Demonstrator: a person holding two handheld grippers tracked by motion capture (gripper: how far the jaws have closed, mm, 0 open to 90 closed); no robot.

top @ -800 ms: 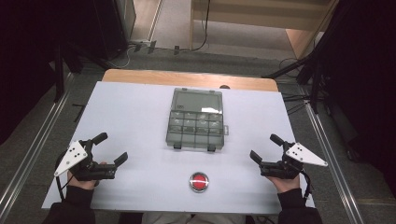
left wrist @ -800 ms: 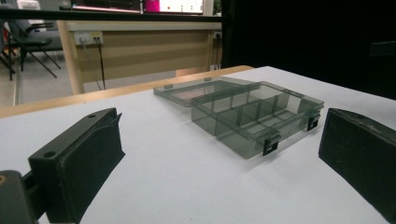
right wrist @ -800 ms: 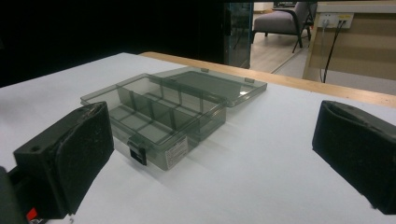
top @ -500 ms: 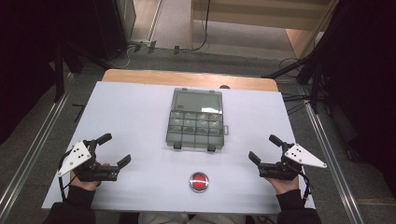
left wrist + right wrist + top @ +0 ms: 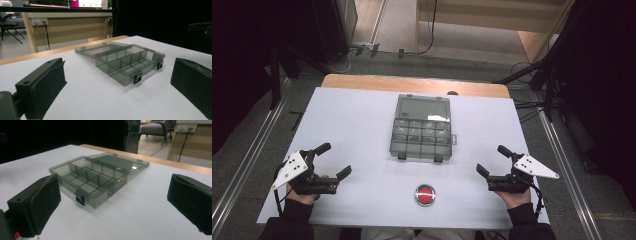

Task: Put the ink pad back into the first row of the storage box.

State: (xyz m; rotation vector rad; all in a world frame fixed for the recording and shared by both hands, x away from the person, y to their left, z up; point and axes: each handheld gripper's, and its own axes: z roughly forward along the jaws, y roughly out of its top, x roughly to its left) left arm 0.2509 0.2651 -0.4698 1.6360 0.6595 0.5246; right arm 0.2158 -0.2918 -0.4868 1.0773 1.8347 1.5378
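smoky grey clear plastic compartment box [image 5: 422, 129] lies lid-open at mid white-covered bench [image 5: 352, 120], its cells apparently empty.
left claw [image 5: 333, 160] and right claw [image 5: 494, 160], both released and holding nothing, rest low near the front corners, angled inward toward the box, round red button [image 5: 425, 194] between them; a hasty reach could likely shove the light box or clip its flat-lying lid.

1. No text, brand or number could be read anywhere.
2. The organizer box [image 5: 96, 178] carried a small pale label on its front wall, seen in the right gripper view, but its print was too small and blurred to make out.
3. The red button [image 5: 425, 194] on the table bore no legible marking.
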